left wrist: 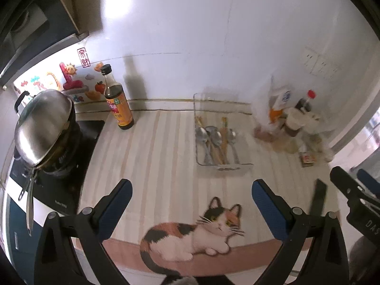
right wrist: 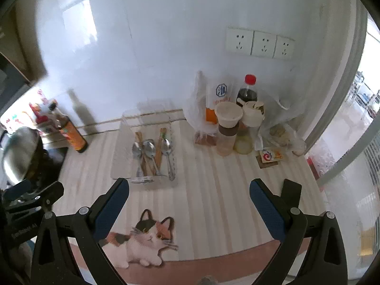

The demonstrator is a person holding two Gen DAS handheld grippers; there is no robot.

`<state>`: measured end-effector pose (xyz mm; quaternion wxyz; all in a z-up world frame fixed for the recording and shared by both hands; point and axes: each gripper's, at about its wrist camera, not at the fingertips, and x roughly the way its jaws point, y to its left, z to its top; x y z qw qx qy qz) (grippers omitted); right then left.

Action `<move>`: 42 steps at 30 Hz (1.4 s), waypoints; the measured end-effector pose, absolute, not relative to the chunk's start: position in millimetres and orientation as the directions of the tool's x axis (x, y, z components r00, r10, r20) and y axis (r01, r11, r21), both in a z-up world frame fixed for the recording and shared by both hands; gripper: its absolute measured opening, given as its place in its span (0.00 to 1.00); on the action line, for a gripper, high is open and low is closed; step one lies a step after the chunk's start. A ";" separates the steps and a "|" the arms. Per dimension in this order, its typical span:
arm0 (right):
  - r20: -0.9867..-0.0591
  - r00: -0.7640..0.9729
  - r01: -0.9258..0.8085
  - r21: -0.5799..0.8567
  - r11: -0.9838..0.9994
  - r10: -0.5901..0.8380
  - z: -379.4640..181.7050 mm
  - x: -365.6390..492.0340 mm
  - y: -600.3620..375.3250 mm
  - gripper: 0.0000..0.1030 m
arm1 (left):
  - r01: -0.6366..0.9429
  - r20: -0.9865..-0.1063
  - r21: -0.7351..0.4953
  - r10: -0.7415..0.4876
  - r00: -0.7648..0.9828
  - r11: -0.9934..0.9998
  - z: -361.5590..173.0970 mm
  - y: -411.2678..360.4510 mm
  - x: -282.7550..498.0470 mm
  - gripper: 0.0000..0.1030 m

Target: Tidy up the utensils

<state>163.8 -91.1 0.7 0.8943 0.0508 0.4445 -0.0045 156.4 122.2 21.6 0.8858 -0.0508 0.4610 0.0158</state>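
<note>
A clear plastic tray sits on the striped mat and holds three metal spoons and wooden chopsticks. It also shows in the right wrist view, with the spoons and chopsticks inside. My left gripper is open and empty, hovering over the mat in front of the tray. My right gripper is open and empty, also in front of the tray, and appears at the right edge of the left wrist view.
A pot with a steel lid stands on a black cooktop at the left. A sauce bottle stands by the wall. Bottles, cups and bags crowd the back right corner. A small box lies there. The cat picture is near the counter's front edge.
</note>
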 end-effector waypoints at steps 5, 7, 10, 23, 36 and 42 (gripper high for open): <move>-0.771 0.632 0.015 0.113 0.994 0.078 31.4 134.7 -101.6 1.00 | -0.075 -0.796 -0.125 -0.055 0.603 0.989 52.7 119.0 123.8 1.00; -0.760 0.643 -0.007 0.118 0.993 0.095 43.6 122.8 -105.4 1.00 | -0.070 -0.788 -0.133 -0.063 0.613 0.989 62.8 116.4 111.3 1.00; -0.750 0.648 -0.043 0.138 0.989 0.133 56.5 108.8 -108.5 1.00 | -0.084 -0.782 -0.152 -0.068 0.620 0.985 72.9 114.8 95.1 1.00; -0.732 0.662 -0.089 0.136 0.987 0.161 84.1 86.8 -109.1 1.00 | -0.092 -0.760 -0.168 -0.069 0.646 0.982 93.6 112.5 69.4 1.00; -0.742 0.652 -0.078 0.141 0.987 0.157 82.0 96.1 -102.9 1.00 | -0.048 -0.755 -0.159 -0.090 0.650 0.986 95.6 112.8 79.9 1.00; -0.744 0.650 -0.079 0.133 0.988 0.152 80.0 98.9 -101.2 1.00 | -0.041 -0.756 -0.155 -0.092 0.649 0.987 95.6 112.4 82.9 1.00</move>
